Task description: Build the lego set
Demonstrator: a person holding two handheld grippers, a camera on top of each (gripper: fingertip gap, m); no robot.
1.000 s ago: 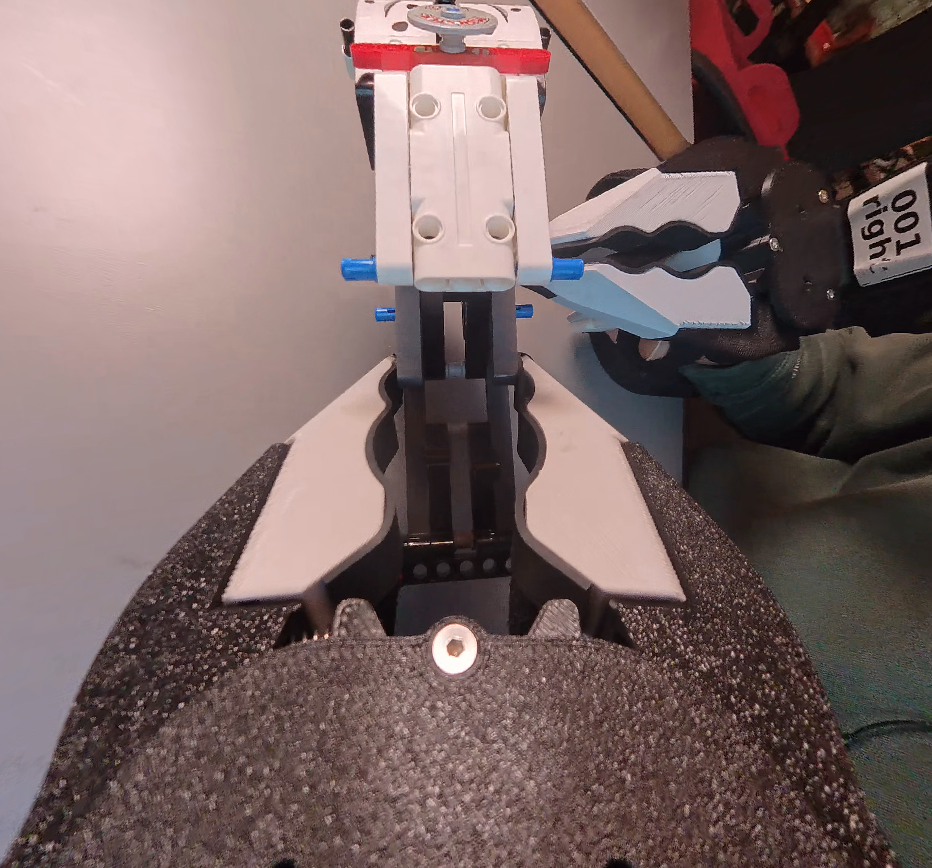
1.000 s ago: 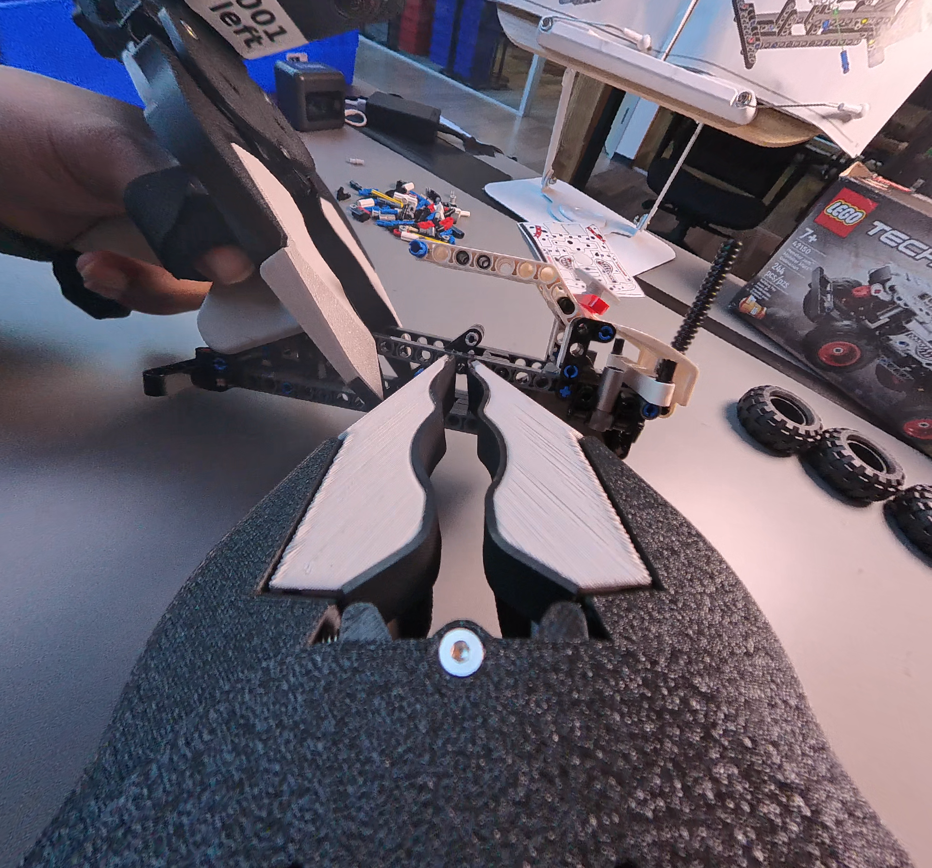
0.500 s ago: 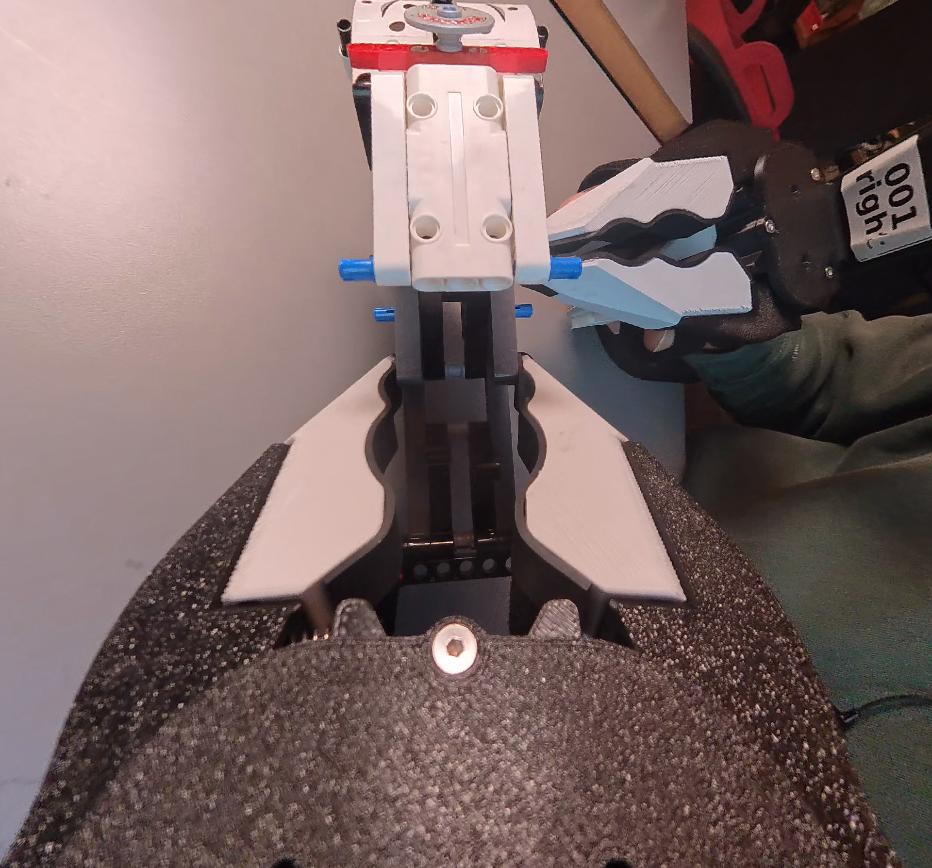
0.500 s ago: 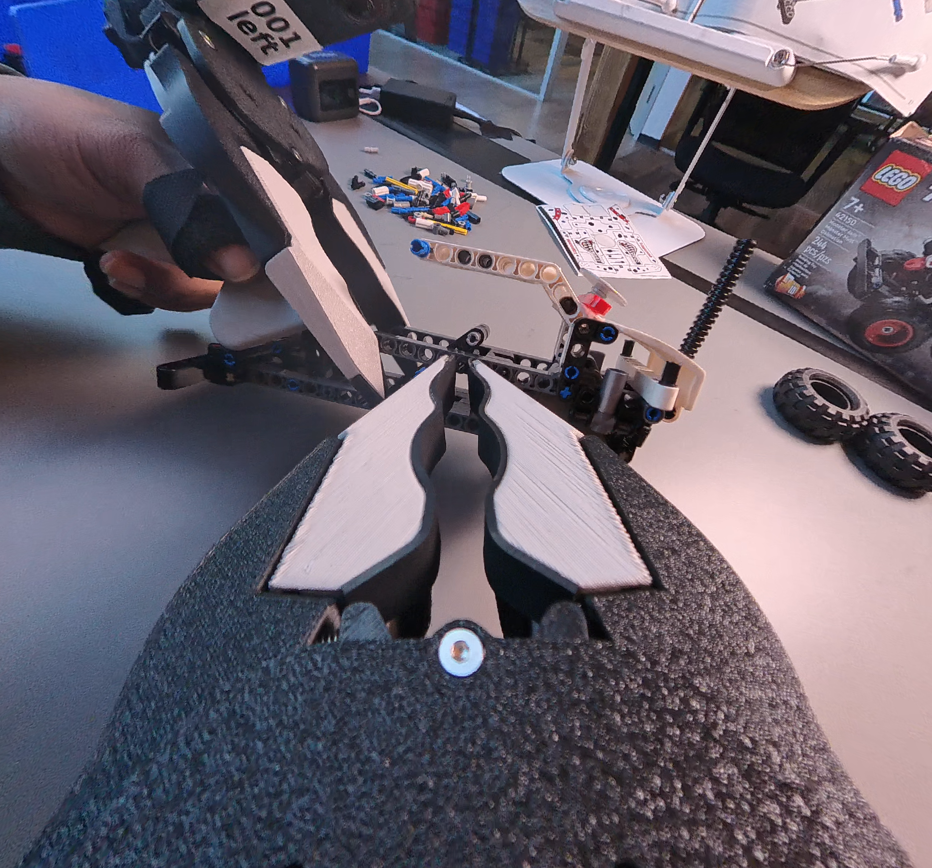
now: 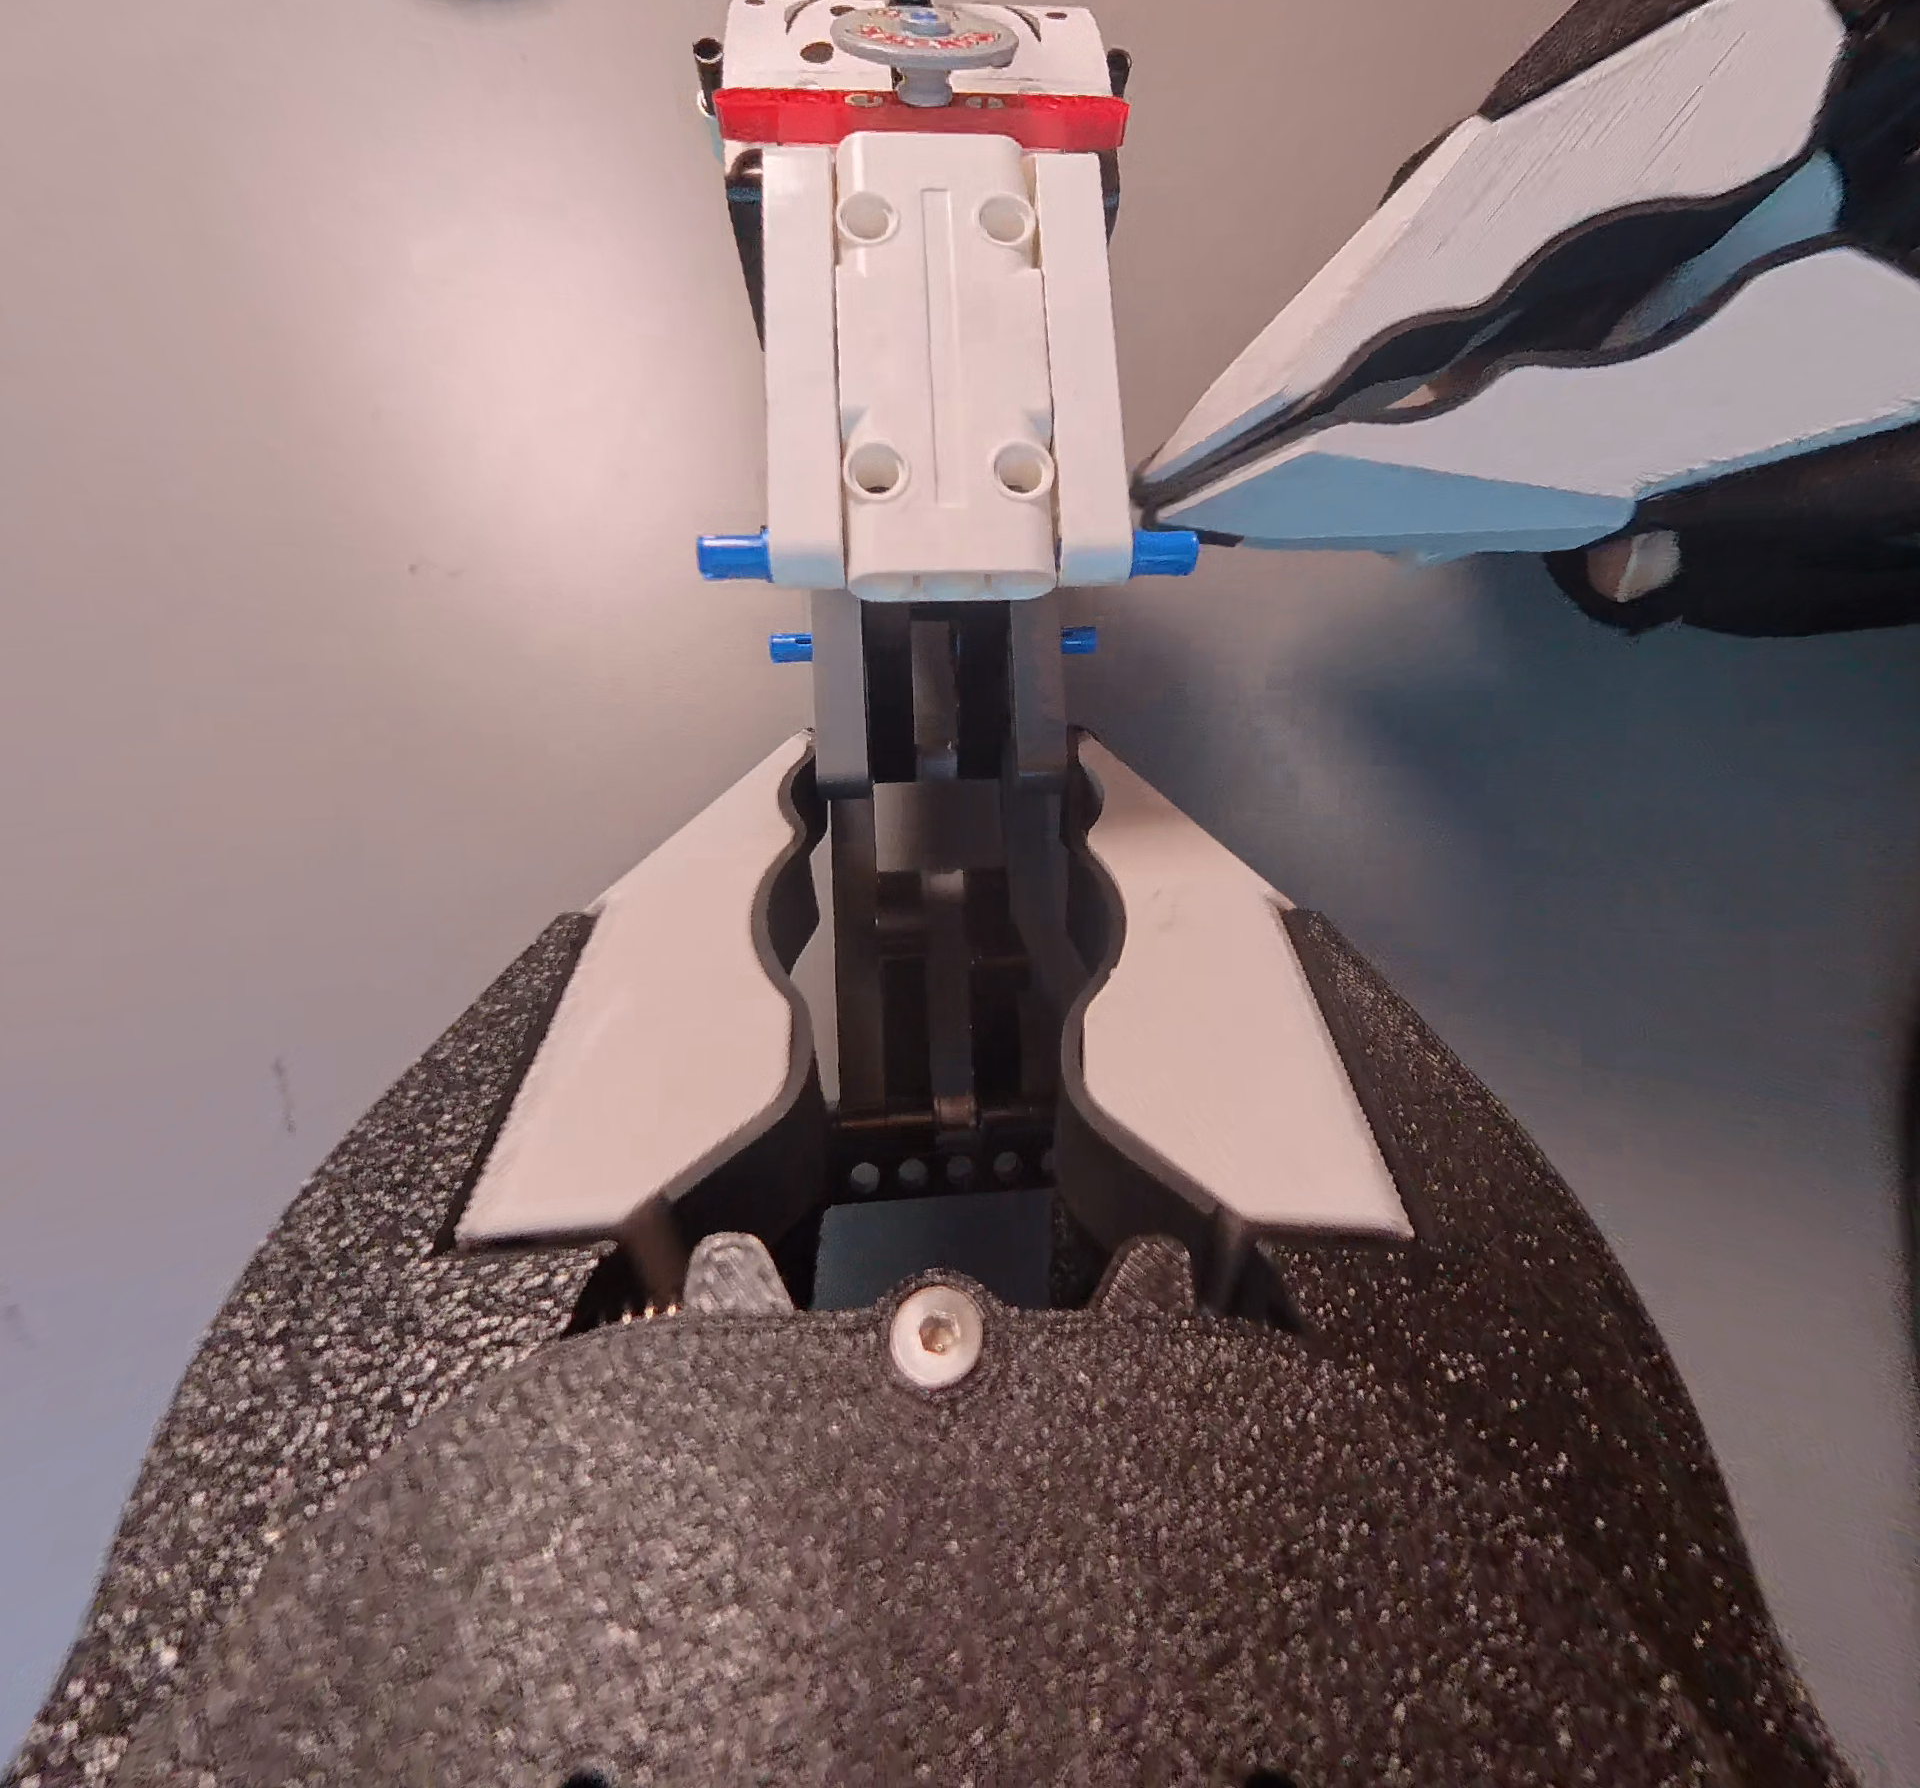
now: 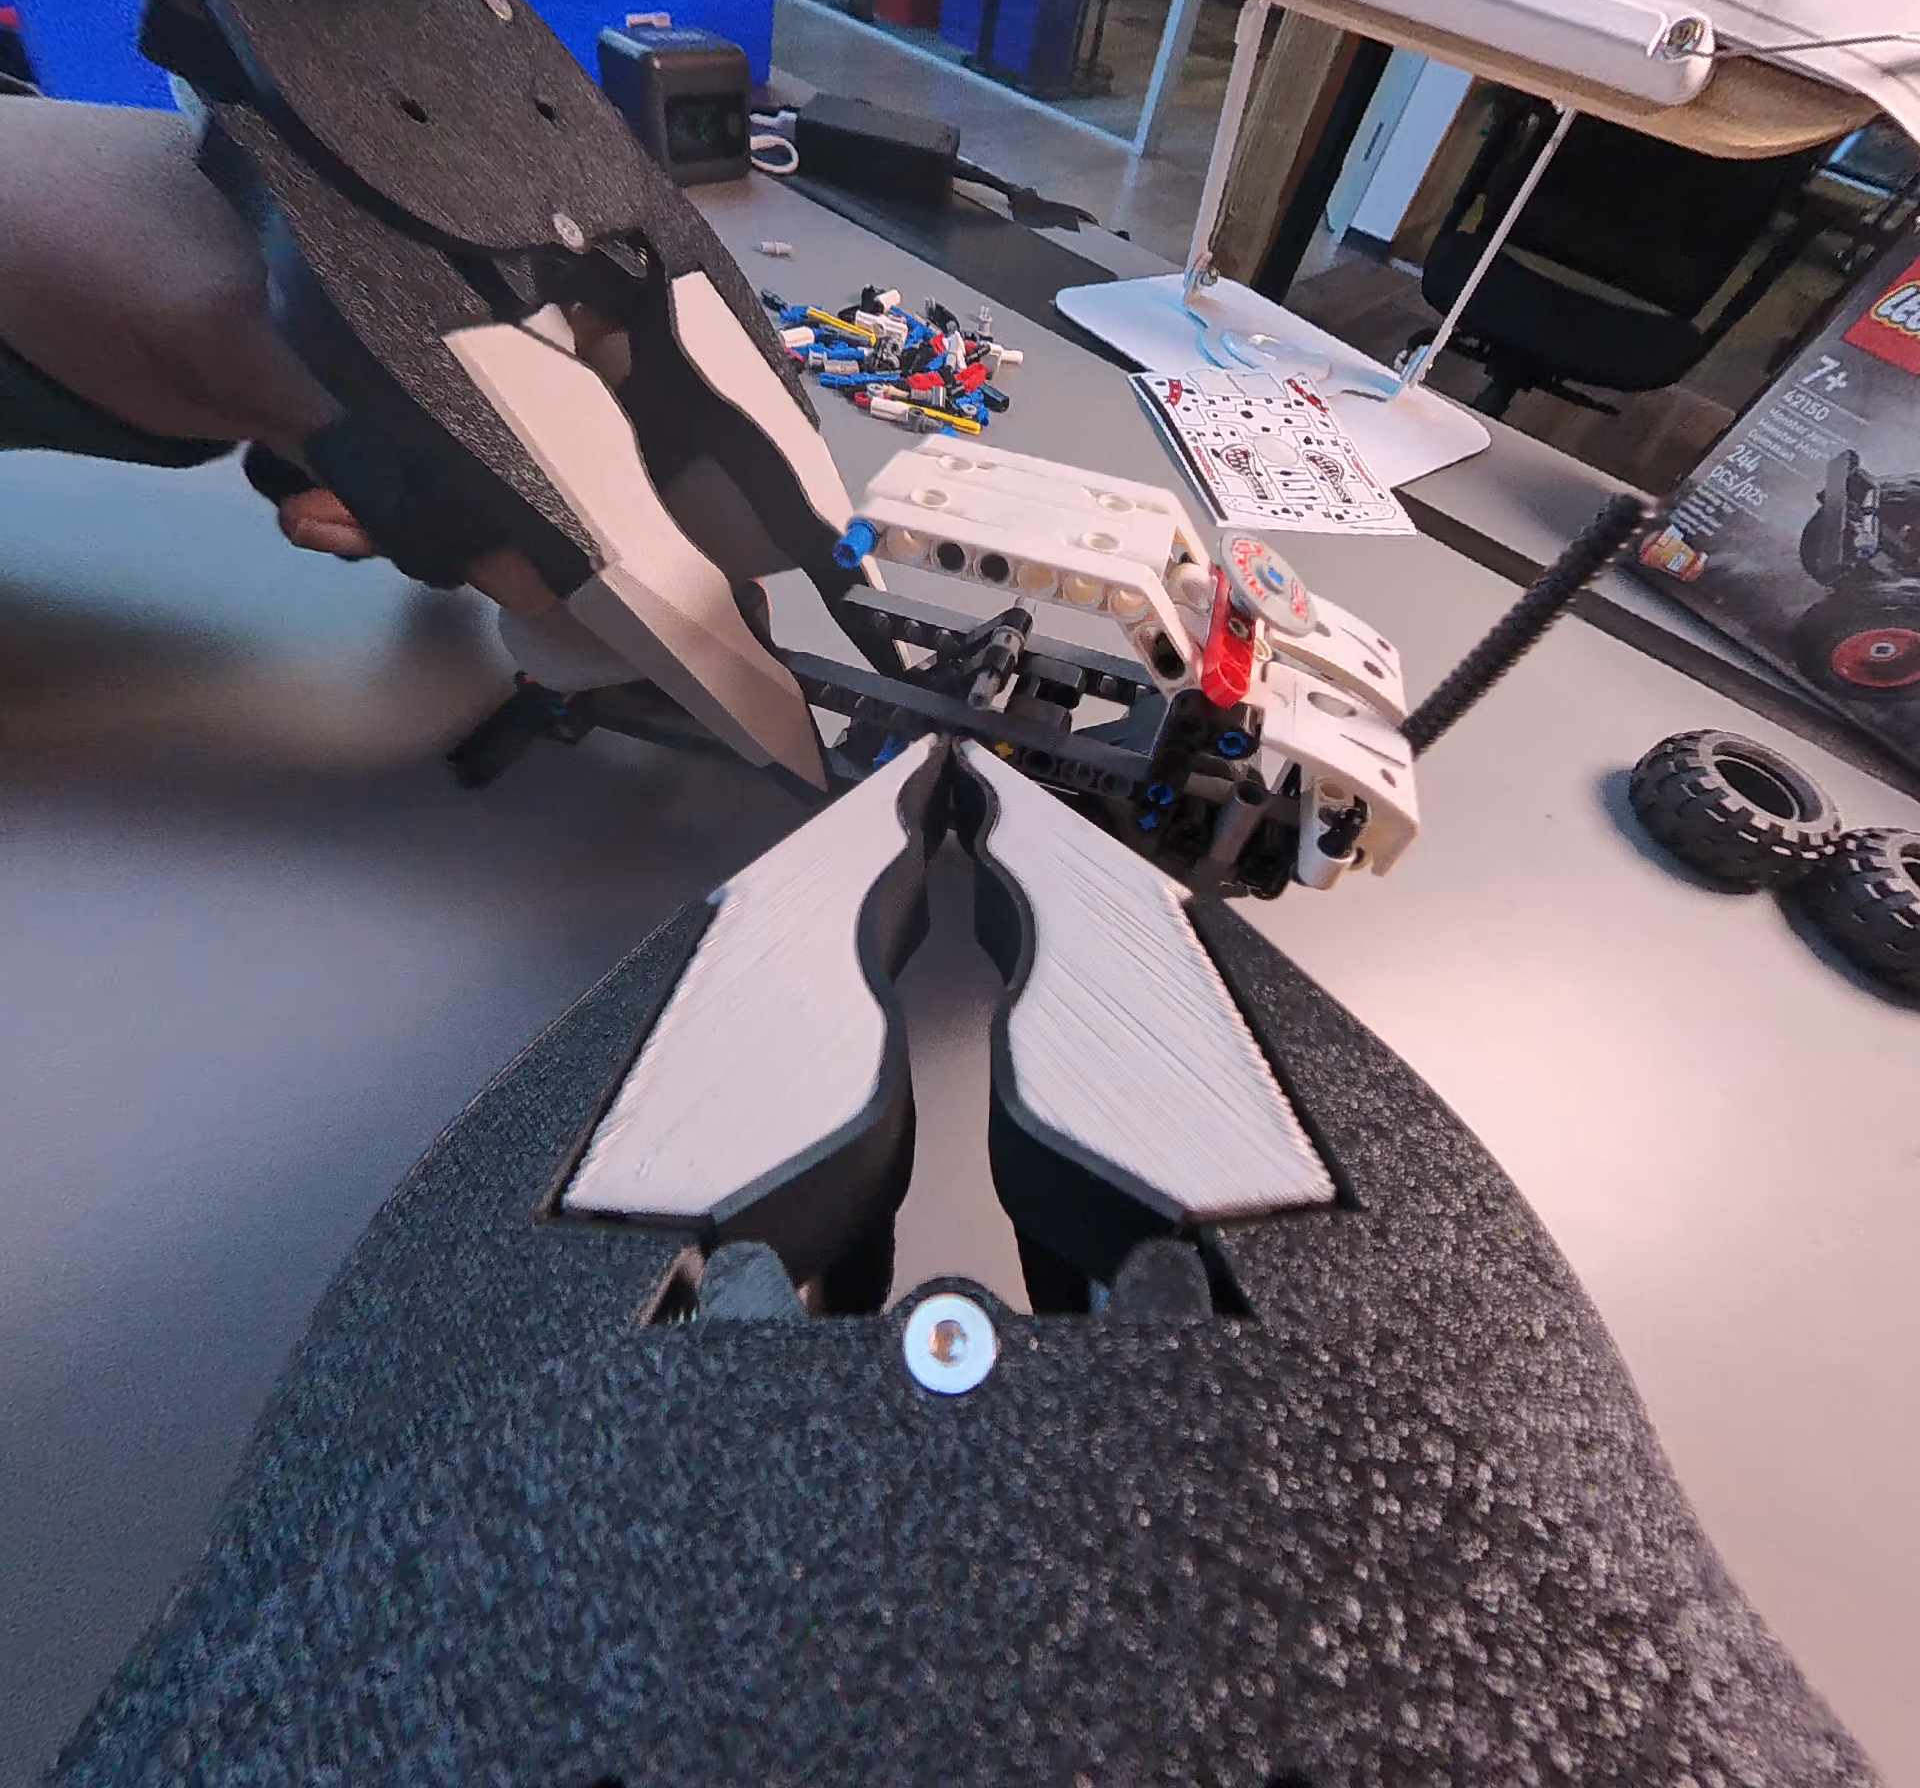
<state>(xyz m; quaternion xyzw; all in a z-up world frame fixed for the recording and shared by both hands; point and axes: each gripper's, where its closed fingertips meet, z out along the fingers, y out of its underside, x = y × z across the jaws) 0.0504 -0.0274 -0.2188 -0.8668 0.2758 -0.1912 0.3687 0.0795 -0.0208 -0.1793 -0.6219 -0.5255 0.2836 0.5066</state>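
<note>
- My left gripper (image 5: 945, 772) is clamped on the dark frame of the lego truck (image 5: 940, 367), which sits on the grey table (image 5: 312, 491).
- My right gripper (image 6: 945, 751) has its tips pinched together with nothing between them, right at the truck's side beside a blue pin (image 5: 1164, 552).
- Loose tyres (image 6: 1730, 803) lie to the right, and a heap of small parts (image 6: 899, 362) sits farther back.

lego box (image 6: 1808, 533): print present | sticker sheet (image 6: 1268, 465): markings, unreadable
</note>
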